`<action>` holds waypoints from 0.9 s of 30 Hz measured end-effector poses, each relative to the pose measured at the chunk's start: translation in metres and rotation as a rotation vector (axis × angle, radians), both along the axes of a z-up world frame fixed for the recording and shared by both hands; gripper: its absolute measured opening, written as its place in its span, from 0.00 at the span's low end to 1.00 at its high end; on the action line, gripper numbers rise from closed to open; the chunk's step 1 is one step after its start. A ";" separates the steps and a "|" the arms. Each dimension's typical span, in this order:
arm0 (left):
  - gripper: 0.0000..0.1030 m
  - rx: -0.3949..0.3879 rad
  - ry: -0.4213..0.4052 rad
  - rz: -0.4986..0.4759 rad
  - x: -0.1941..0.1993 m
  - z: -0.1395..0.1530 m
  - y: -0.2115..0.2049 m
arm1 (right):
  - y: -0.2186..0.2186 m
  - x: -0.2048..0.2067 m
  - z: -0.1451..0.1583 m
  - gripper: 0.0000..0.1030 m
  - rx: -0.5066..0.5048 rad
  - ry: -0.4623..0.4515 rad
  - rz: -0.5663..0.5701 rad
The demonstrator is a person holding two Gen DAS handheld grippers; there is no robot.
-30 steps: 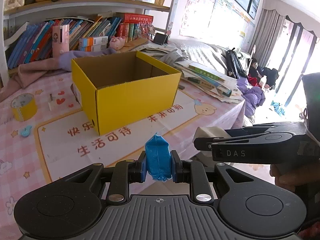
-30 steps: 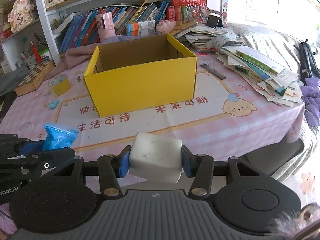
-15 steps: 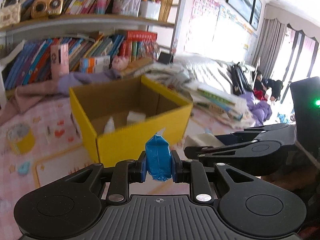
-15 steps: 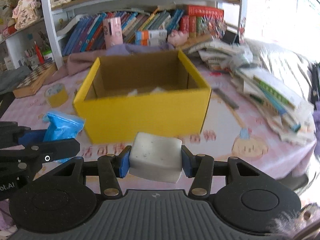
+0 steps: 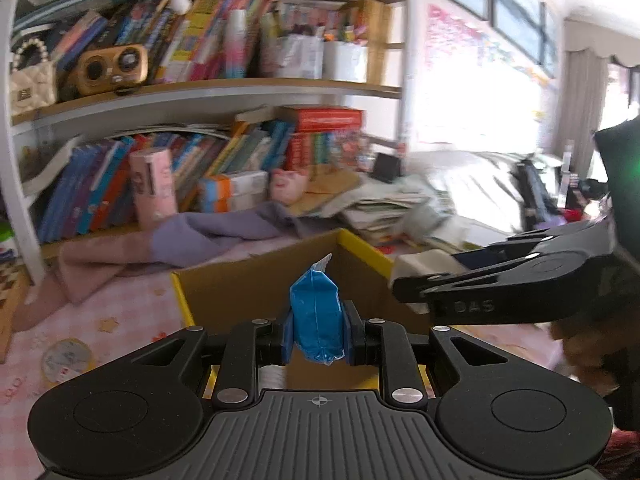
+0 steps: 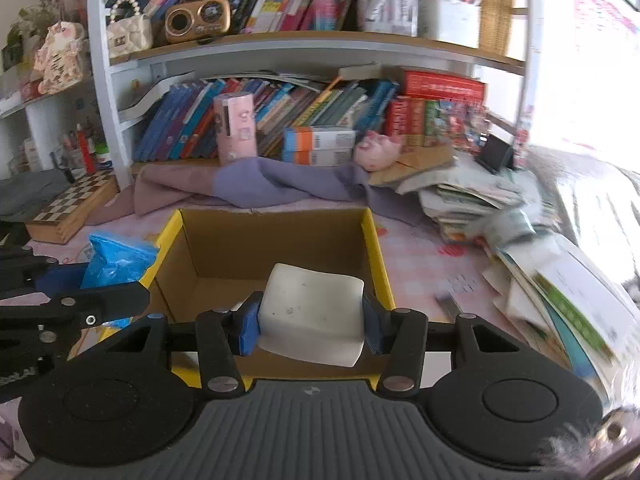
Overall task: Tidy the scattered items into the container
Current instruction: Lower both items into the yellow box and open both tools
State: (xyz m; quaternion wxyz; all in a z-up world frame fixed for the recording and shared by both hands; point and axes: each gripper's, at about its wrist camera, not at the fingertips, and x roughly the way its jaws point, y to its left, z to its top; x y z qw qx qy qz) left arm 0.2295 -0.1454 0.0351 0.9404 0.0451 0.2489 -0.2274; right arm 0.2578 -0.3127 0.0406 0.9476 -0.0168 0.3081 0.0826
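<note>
Now left claw (image 5: pixel 317 334) pinches blue packet (image 5: pixel 316 320); right claw (image 6: pixel 311 322) clamps white block (image 6: pixel 312 314) over yellow box (image 6: pixel 376 264).

box (image 6: pixel 374 248) top: open | rim: left gripper (image 6: pixel 72 304) crowds left wall

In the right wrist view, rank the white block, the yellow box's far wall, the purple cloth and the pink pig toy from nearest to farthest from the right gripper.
1. White block, clamped in the right gripper.
2. Yellow box, far wall straight ahead.
3. Purple cloth, draped behind the box.
4. Pink pig toy, back right by the bookshelf, though close to the cloth's rear edge.
</note>
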 end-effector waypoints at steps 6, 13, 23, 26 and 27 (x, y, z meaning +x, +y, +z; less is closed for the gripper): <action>0.21 0.061 0.067 0.059 0.034 -0.018 -0.014 | 0.003 0.052 -0.009 0.46 -0.016 0.075 0.092; 0.21 0.081 0.193 0.058 0.050 -0.050 -0.031 | 0.020 0.094 -0.033 0.47 -0.046 0.157 0.185; 0.22 0.099 0.268 0.066 0.056 -0.068 -0.033 | 0.034 0.126 -0.072 0.47 -0.069 0.298 0.224; 0.24 0.107 0.260 0.065 0.055 -0.068 -0.033 | 0.033 0.132 -0.078 0.47 -0.060 0.325 0.209; 0.24 0.108 0.258 0.063 0.055 -0.068 -0.033 | 0.033 0.133 -0.079 0.47 -0.057 0.331 0.206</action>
